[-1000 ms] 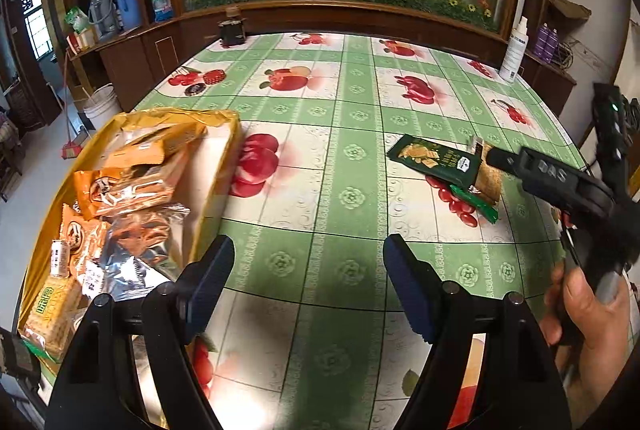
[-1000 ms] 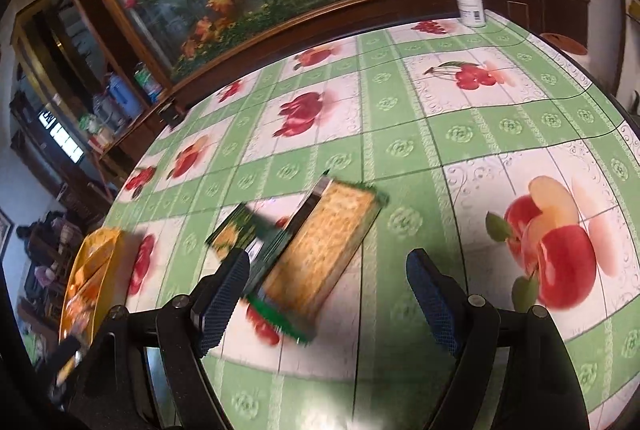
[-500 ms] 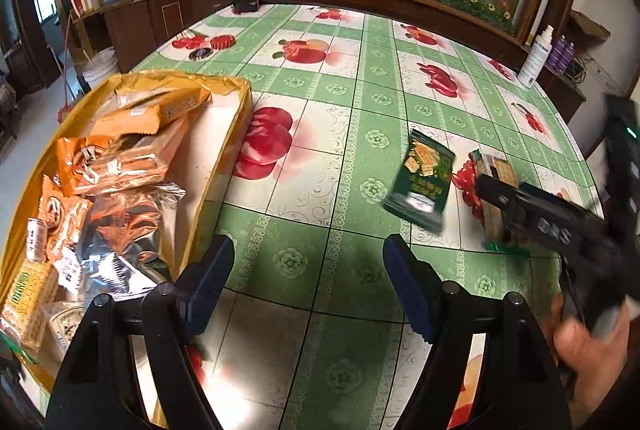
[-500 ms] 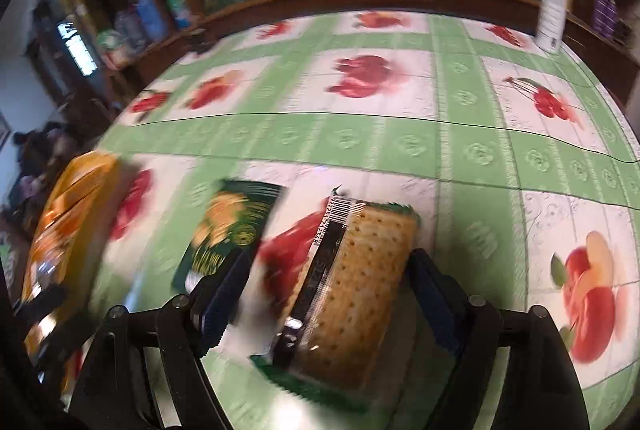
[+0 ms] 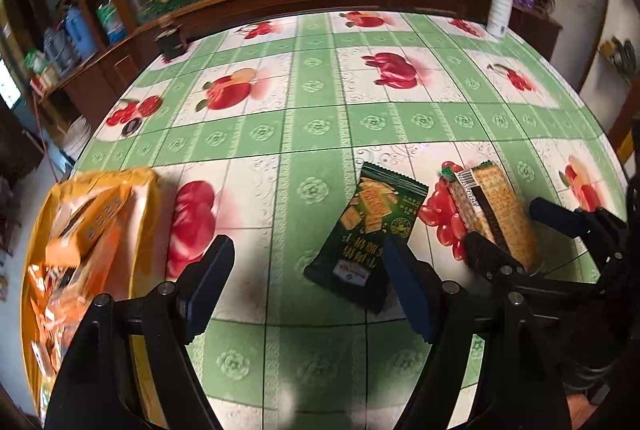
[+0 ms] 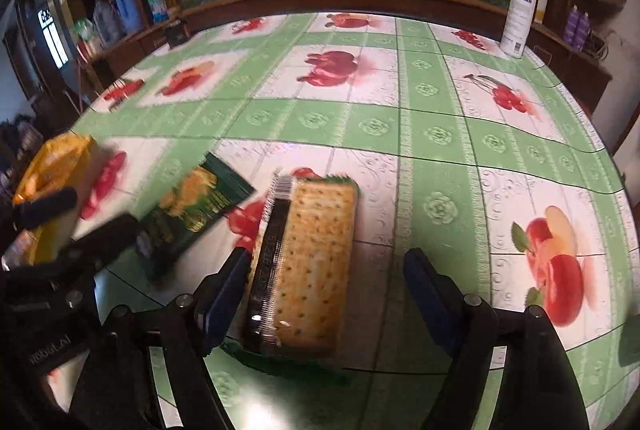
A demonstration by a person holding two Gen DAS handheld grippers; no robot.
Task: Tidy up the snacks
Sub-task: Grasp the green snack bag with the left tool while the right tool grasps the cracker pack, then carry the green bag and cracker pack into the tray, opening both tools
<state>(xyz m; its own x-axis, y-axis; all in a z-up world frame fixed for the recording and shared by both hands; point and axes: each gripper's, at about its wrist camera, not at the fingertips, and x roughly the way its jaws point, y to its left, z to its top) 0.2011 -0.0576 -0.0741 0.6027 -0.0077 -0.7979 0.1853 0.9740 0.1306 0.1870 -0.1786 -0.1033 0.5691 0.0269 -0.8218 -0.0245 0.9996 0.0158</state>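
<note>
Right now your right tongs (image 6: 324,294) point steeply down with the clear-wrapped cracker pack (image 6: 308,262) lying flat between the fingers. They are closing, but one pad sits just at the pack's dark side edge while the other stands apart from the far side, so nothing is pinched yet. The pack lies lengthwise along the fingers, which I judge is why you have come in straddling its narrow width.

Your left tongs (image 5: 308,286) are spread wide and empty. Only bare tablecloth (image 5: 312,133) lies between the fingers, and the dark green snack packet (image 5: 366,230) lies just beyond the right-hand fingertip (image 5: 404,290), its near corner hidden behind that pad. It lies flat and slanted, so you would likely need to shift toward it before closing.

Off to the left of the left tongs, at the table's edge, sits the yellow bag (image 5: 148,185), open and holding orange and silver wrappers; they are too blurred to count. That looks like the place where the snacks are being gathered.

Counted: two loose snacks left on the cloth, one cracker pack and one green packet, side by side; one bag. Farther off stand one white bottle (image 5: 500,5) and one small dark container (image 5: 170,43) at the table's far rim.
</note>
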